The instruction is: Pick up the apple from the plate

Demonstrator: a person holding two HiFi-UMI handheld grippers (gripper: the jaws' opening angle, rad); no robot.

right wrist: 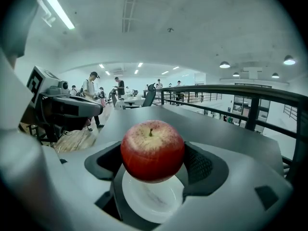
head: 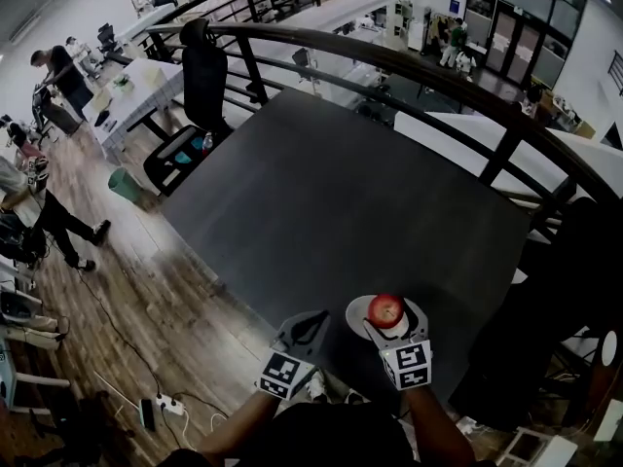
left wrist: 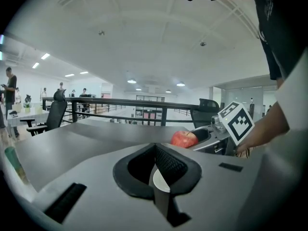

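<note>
A red apple (head: 386,309) sits between the jaws of my right gripper (head: 387,323), which is shut on it. In the right gripper view the apple (right wrist: 152,150) hangs just above a small white plate (right wrist: 153,202), stem up, with the black pads (right wrist: 198,166) against its sides. The plate (head: 357,312) lies near the front edge of the dark table (head: 341,193). My left gripper (head: 308,325) is just left of the plate, shut and holding nothing. From the left gripper view (left wrist: 155,166) the apple (left wrist: 184,138) and the right gripper (left wrist: 211,134) show to the right.
A black curved railing (head: 438,76) runs behind the table. A black office chair (head: 200,86) stands at its far left corner. White desks (head: 136,86) and people (head: 54,71) are further left on the wooden floor. The table's edge is close behind the plate.
</note>
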